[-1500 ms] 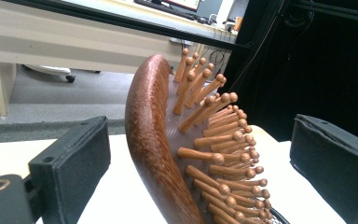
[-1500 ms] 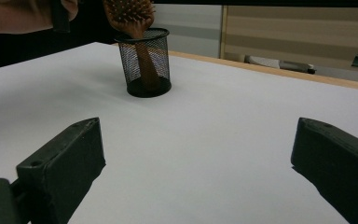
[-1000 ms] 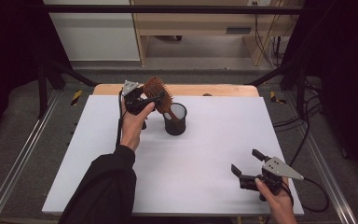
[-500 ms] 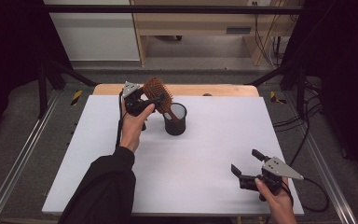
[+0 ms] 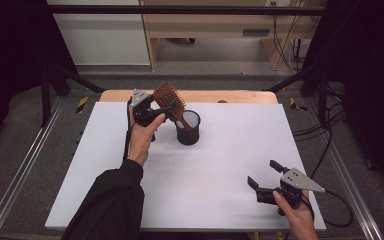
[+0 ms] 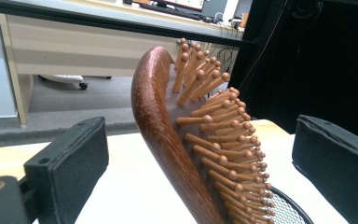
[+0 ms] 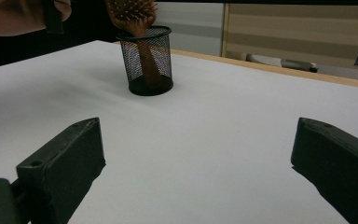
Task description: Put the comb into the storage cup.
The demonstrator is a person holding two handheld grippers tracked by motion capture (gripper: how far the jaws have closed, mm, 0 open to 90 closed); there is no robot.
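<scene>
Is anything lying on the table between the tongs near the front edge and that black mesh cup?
No. The right tongs and the mesh cup have only bare white table between them, shown in the right gripper view.

White tabletop [image 5: 190,175] with a bare wooden strip along its far edge carries 1 black mesh cup [image 5: 188,128], upright near the far middle, with a wooden hairbrush [image 5: 170,101] standing handle-down inside, leaning left.
</scene>
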